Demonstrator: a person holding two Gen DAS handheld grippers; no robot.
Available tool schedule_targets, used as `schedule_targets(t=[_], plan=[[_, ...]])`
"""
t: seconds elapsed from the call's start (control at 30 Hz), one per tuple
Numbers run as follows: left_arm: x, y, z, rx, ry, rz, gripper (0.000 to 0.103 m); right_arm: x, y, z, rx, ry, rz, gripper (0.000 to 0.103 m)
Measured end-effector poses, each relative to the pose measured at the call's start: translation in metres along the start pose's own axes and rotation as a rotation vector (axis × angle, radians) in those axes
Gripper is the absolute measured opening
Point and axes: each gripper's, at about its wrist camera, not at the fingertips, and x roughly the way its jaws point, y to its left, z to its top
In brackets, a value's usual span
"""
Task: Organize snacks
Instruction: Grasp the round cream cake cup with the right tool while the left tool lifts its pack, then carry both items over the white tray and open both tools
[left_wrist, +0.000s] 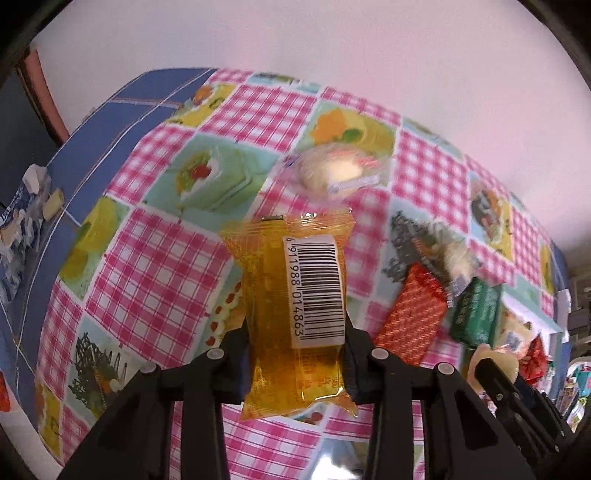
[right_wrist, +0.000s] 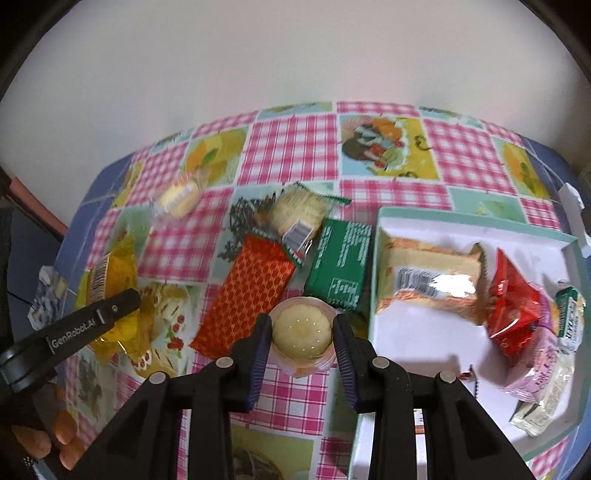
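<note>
I had two snacks in hand. The orange-yellow snack packet (left_wrist: 295, 314) stood lengthwise between my left gripper's (left_wrist: 295, 354) fingers, barcode sticker facing the camera, lifted off the table. A round pale-yellow jelly cup (right_wrist: 301, 338) sat pinched between my right gripper's (right_wrist: 301, 343) pads. On the cloth lay a red patterned packet (right_wrist: 249, 299), a green box (right_wrist: 340, 267) and a clear-wrapped biscuit (right_wrist: 295, 214), close together, with a small round wrapped cake (right_wrist: 177, 199) farther off. The white box (right_wrist: 424, 350) held several more packets.

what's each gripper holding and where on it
Left hand-held gripper: yellow packet, by its long sides. Right hand-held gripper: round cake, across its middle.
</note>
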Motion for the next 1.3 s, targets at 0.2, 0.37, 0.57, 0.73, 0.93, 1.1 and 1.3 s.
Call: schedule_targets(t=[0.2,0.37,0.57,0.73,0.93,1.1,1.3], plan=[[-0.009,-0.029,-0.001,0.046,-0.032,-0.048,0.040,-0.007,-0.021,0.002,0.066,0.002,-0.007,0.036],[-0.013,-0.064,-0.012,0.129,-0.030,-0.098,0.040,-0.023,-0.055,0.009,0.148,-0.030,-0.034,0.036],[-0.016,-0.124,-0.034,0.285,-0.019,-0.173,0.040,-0.037,-0.113,0.005,0.292,-0.060,-0.085,0.037],[-0.012,-0.178,-0.060,0.438,0.006,-0.210,0.040,-0.048,-0.158,-0.005,0.400,-0.080,-0.129,0.037],[-0.006,-0.219,-0.083,0.546,0.029,-0.237,0.040,-0.058,-0.206,-0.016,0.507,-0.092,-0.174,0.037],[0.007,-0.235,-0.093,0.577,0.042,-0.226,0.040,-0.057,-0.226,-0.022,0.549,-0.089,-0.169,0.037],[0.018,-0.240,-0.097,0.587,0.066,-0.222,0.040,-0.050,-0.232,-0.025,0.561,-0.069,-0.167,0.037]])
